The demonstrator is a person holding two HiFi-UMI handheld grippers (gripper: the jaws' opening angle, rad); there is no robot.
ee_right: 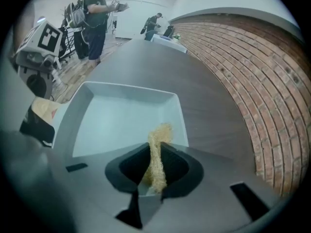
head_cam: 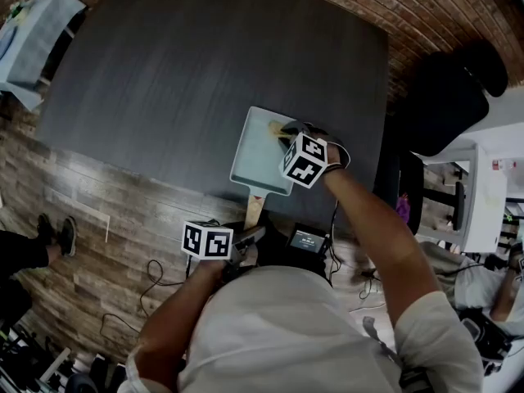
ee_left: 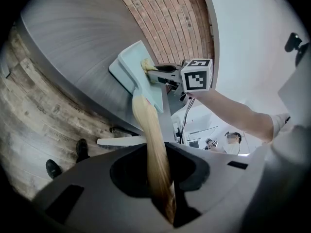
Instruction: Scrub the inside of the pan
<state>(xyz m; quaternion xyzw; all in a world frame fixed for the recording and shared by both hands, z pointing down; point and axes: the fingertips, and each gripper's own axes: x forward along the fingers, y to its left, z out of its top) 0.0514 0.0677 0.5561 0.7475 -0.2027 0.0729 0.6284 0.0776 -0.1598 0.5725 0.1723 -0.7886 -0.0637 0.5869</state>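
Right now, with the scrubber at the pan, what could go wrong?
The pan lies at the near edge of the table, handle overhanging: if the left gripper slips, scrubbing could shove it off. The right gripper pinches only a thin strip of the scrubber, so it may pull out under pressure.

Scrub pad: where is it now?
The scrub pad is clamped in the right gripper, over the pan at its far right corner in the head view.
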